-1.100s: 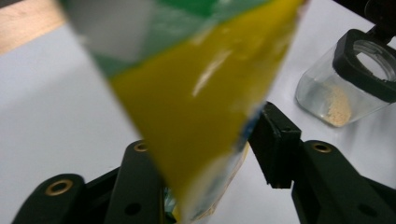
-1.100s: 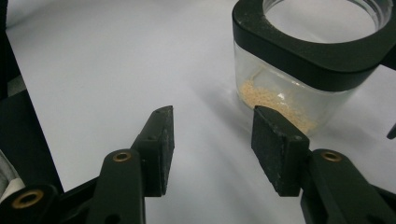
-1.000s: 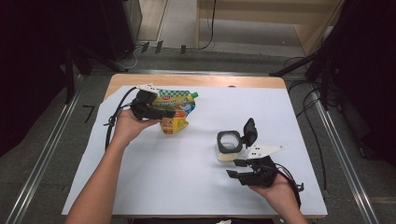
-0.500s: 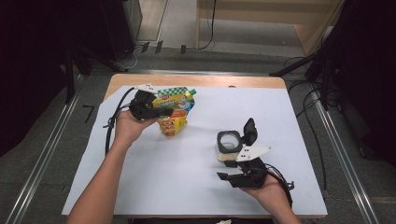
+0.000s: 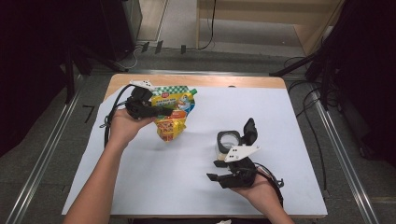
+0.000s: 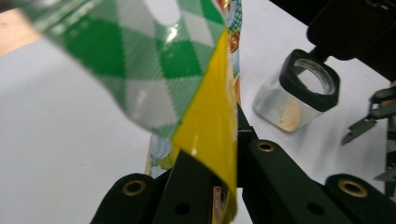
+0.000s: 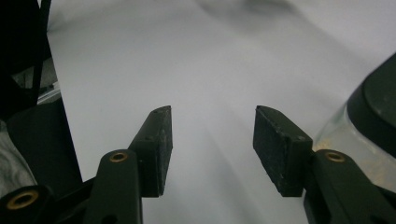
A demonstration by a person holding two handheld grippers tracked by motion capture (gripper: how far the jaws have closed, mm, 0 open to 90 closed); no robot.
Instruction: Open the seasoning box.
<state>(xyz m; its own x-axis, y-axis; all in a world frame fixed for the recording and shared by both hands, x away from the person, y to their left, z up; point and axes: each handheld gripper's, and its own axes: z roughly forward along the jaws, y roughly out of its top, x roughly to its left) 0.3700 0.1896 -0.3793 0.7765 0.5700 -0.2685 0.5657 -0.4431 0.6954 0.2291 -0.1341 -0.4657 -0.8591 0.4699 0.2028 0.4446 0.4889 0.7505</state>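
left tongs (image 5: 161, 111) clamped tight on the snack pouch (image 5: 175, 112), right tongs (image 7: 212, 149) apart, empty beside the open jar (image 5: 229, 140); I'd steady that jar first, then tip slow

A high camera looks forward and down over the desk (image 5: 196, 186); each gripper camera sits close behind its fingers, both sharing the jar (image 6: 299, 93).
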